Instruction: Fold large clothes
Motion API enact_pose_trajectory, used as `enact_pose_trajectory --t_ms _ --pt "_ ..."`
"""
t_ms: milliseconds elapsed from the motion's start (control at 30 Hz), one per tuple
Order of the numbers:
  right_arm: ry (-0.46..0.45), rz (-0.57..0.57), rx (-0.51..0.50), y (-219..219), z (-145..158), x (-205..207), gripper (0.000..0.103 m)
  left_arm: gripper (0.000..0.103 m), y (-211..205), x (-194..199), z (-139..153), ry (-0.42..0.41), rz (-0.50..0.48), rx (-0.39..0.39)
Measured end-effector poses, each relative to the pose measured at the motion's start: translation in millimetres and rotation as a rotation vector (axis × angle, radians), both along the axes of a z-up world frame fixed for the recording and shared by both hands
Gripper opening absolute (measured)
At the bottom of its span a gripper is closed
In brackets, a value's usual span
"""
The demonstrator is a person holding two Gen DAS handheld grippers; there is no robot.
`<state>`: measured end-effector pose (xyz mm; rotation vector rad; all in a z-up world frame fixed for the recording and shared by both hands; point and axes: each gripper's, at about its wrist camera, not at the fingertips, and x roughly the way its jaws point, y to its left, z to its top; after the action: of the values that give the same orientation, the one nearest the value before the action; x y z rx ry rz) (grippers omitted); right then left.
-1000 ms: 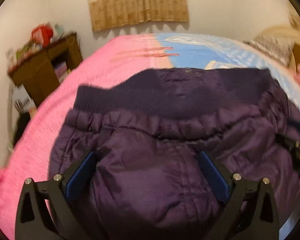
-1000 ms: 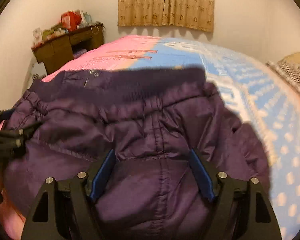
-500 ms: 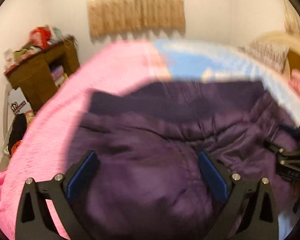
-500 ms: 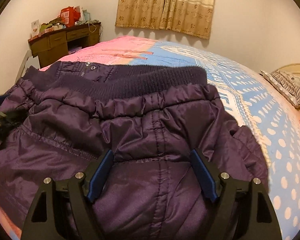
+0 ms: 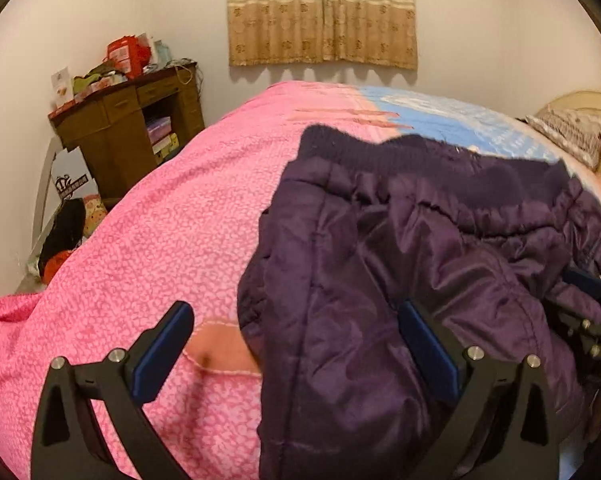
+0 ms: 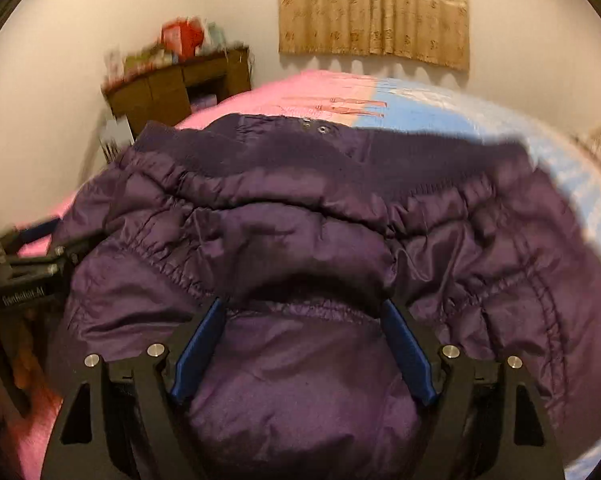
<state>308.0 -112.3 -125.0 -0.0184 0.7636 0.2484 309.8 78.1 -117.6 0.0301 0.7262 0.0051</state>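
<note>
While the purple padded jacket (image 5: pixel 440 280) lies bunched on the bed (image 5: pixel 160 248), toward the near edge and straddling the seam where the pink half of the cover meets the blue dotted half, both claws stand spread apart and grip nothing; the left gripper (image 5: pixel 296 344) hovers at the jacket's left border, one blue pad (image 5: pixel 162 350) over bare pink quilt and the other over cloth; the right gripper (image 6: pixel 302 344) has its fingers either side of a puffed hump near the gathered hem, though whether the pads touch the cloth I cannot tell.

My worry is the fabric: it is slick, shiny nylon over thick filling, so a pinch may catch only the outer shell and slide off, or the loft may spring any fold open again; the left claw, half off the garment, could just as easily nip the quilt and drag it along; the two tools sit near each other and might knock.

The ribbed knit band (image 6: pixel 300 160) along the far side is matte and soft, the elastic seam below it puckered, two metal snaps (image 6: pixel 314 126) showing; the quilt is pebbled and cushioned.
</note>
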Motion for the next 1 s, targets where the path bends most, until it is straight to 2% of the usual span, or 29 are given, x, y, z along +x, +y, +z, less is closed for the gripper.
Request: enact_pose_trajectory --t_ms 333,500,600,733,800,900,1000 --pt "0.01 -0.001 0.004 -1 -5 11 0.081 0.103 17 10 -9 0.067 -0.02 -0.15" --pt "0.0 -0.006 -0.007 3 -8 5 0.081 0.103 10 3 -6 0.053 -0.01 -0.115" --pt "0.0 -0.005 -0.007 2 -8 4 0.081 0.103 10 -8 -5 0.053 0.005 -0.125" --pt "-0.014 -0.004 0.002 -1 -9 3 0.081 0.103 21 -23 -2 0.082 0.019 -0.242" --pt "-0.042 -0.003 0.013 -3 -6 -4 0.082 0.103 32 -32 3 0.069 0.023 -0.316" --pt "-0.137 -0.027 0.081 -19 4 -27 0.083 0.103 47 -47 10 0.032 0.008 -0.426" --pt "-0.254 -0.068 0.124 -32 16 -51 0.085 0.103 53 -46 8 0.057 -0.038 -0.528"
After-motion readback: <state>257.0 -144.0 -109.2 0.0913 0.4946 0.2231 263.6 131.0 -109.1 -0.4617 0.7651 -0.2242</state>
